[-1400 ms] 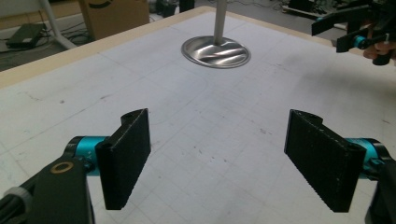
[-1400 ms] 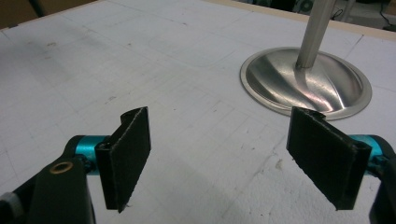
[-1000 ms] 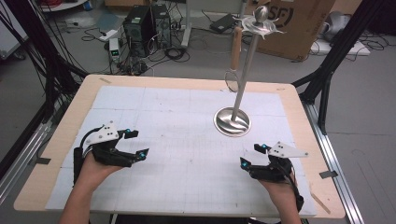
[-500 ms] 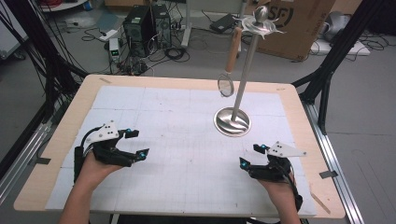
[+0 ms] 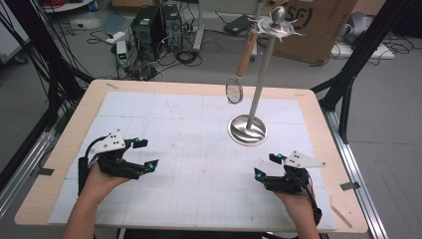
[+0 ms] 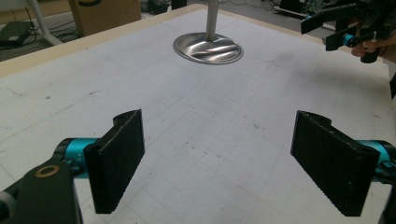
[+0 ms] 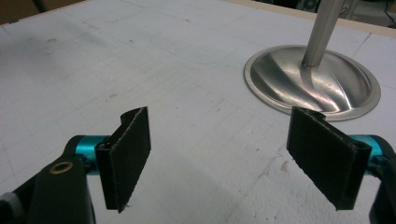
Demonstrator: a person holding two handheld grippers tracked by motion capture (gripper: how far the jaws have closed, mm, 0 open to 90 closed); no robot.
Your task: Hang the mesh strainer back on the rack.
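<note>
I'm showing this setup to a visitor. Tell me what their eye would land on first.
First the tall metal stand on its round shiny base, right of centre toward the table's far side, with a wooden-handled strainer hanging from its top. Then the two hand-held grippers near the front edge, left gripper and right gripper, both with fingers spread open over the white gridded mat.
</note>
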